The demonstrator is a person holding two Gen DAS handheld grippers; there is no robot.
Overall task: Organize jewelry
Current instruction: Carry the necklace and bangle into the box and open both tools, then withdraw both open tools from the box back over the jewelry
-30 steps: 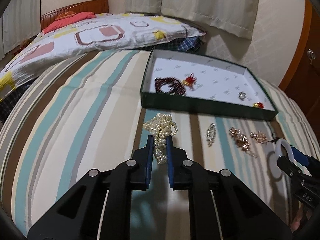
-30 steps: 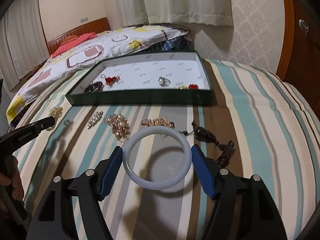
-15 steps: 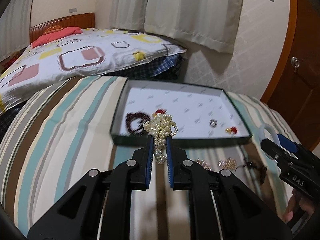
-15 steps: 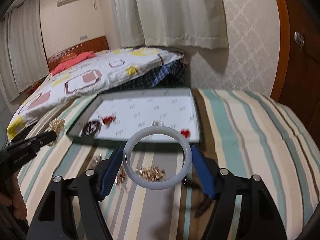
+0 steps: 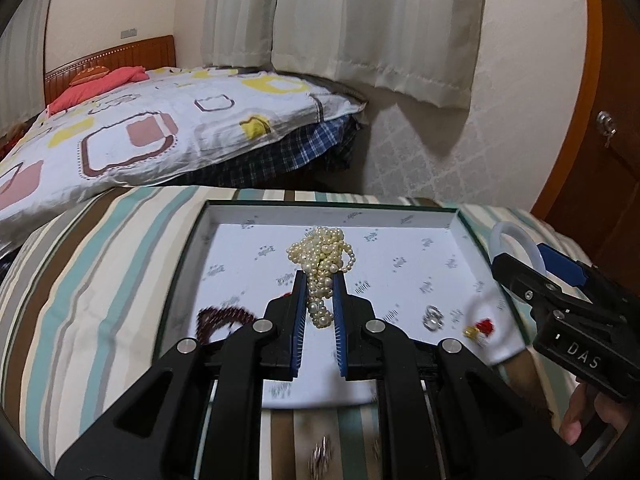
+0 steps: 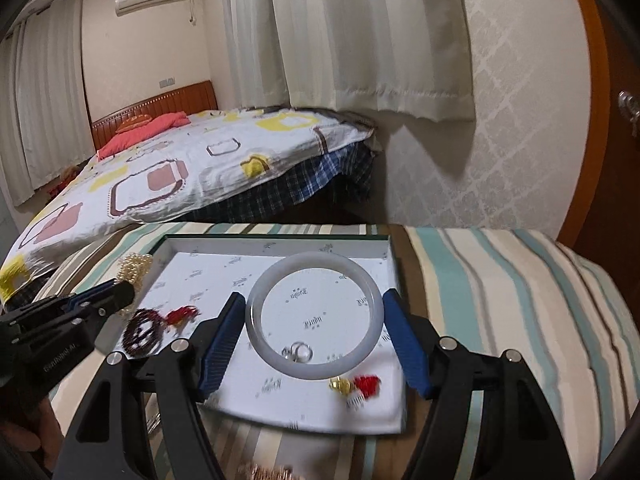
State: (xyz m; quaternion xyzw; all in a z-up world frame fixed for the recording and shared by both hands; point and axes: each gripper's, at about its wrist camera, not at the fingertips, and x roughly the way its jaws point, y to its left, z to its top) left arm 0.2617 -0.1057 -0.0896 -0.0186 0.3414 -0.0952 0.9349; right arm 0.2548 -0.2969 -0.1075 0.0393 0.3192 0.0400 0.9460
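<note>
A bunched pearl necklace is clamped in the left hand-held gripper above the white-lined tray. A pale bangle is pinched by the right hand-held gripper, also over the tray, where a dark bead bracelet, a ring and a red charm are seen lying.

Pearl strand looked glossy, cream, smooth beads, clamped in the left gripper. Left gripper body was matt black plastic with bright metal rivets; its pads were blue, ribbed, rubbery. Bangle read as milky translucent stone or glass, polished smooth, held in the right gripper. Tray looked like card, matt white printed paper lining, dark green outer wall. Ring in the tray was shiny metal. Bedspread was striped woven cloth, matt. Headboard was varnished reddish wood. Curtains were soft pale cloth.
</note>
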